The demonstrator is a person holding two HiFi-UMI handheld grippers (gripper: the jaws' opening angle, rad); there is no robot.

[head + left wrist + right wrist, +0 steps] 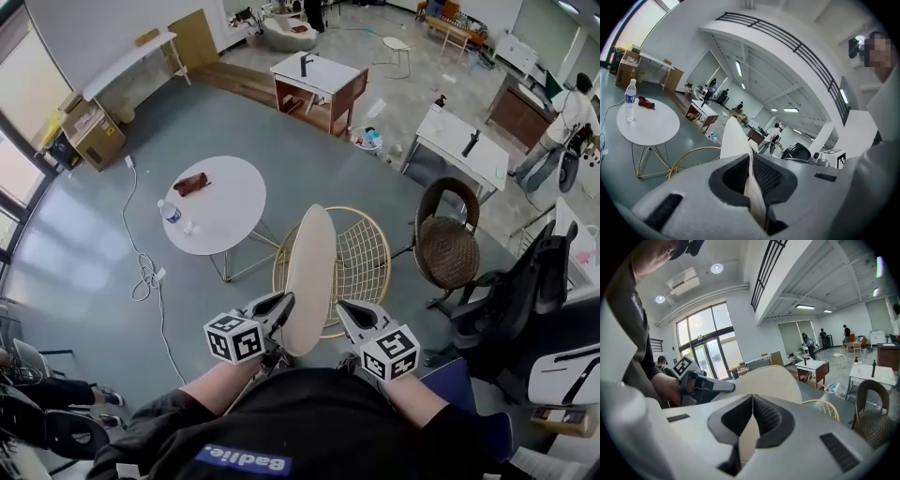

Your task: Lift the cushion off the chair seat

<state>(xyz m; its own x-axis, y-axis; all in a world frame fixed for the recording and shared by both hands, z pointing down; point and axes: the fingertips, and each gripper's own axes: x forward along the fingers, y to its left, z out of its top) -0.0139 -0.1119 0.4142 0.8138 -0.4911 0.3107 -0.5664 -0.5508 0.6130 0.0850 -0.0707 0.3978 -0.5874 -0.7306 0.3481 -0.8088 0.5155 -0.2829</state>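
Directly ahead of my chest, between my two hands, I am holding a cream, round, flat seat cushion [311, 272] by its near rim, and it is standing tilted up almost on its edge. My left claw [279, 307] is clamping that rim from the left. Looking along it, its dark ribbed pads [736, 176] are pressing on the thin pale edge that is running up between them. My right claw [345, 314] is gripping the same rim just beside the left one, on the right, with its jaws closed on the cream edge in the same way. Neither claw is nearer than the other, as both are sitting at the end closest to me. From there the cushion's long axis is reaching away from me and upward, with its far rim pointing toward the middle of the room. Below and slightly to the right, a round gold wire chair [370, 253] is showing its bare mesh seat, and the cushion is hanging over the seat's left half. It appears to be clear of the seat, though I cannot see its lowest edge well enough to be sure. I judge that the coming move is depending on drawing both claws up together, so the cushion is not twisting or catching the chair's gold rim.
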